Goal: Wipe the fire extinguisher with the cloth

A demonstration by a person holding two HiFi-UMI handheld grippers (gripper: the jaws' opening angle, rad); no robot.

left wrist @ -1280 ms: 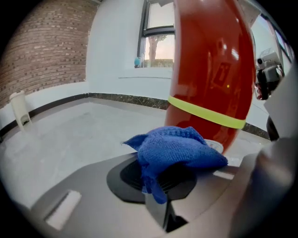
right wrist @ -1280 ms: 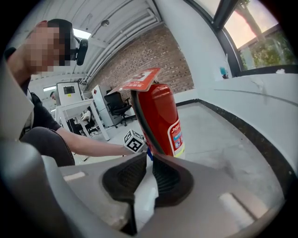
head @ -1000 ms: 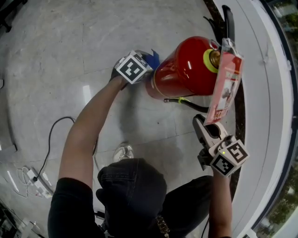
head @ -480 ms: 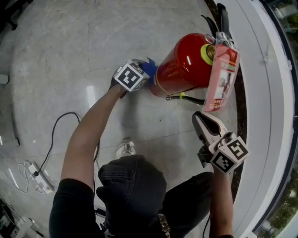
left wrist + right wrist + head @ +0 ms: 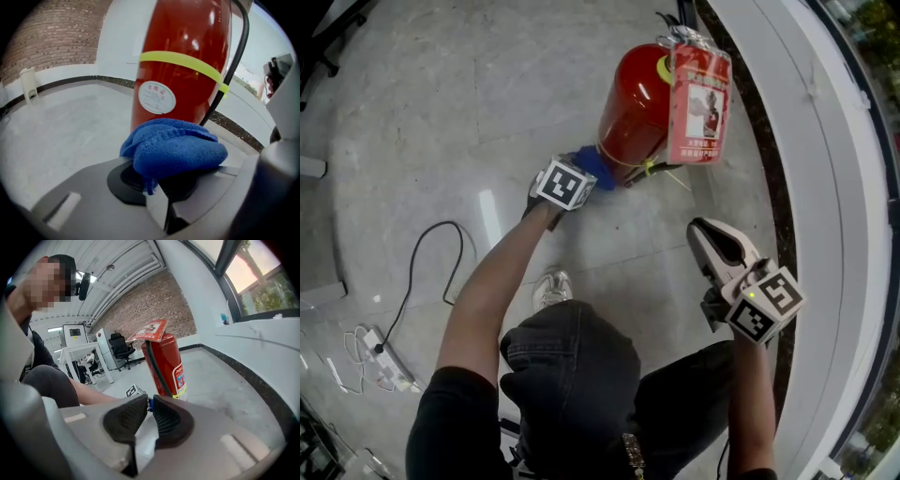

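Grey floor (image 5: 412,112): left claw (image 5: 583,175), pinching the cloth (image 5: 597,169), has slid down to the base of the extinguisher (image 5: 633,98); right claw (image 5: 709,236) hangs pressed together, empty.

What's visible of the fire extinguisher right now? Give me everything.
The fire extinguisher is a glossy red cylinder, metal by its look. It stands upright on the pale floor beside the dark strip along the white wall. A yellow-green band rings its body near a round white label. A black hose runs down its side, and a red-and-white card hangs at the top. The blue cloth, clamped in the left gripper, sits at its base; contact is unclear.
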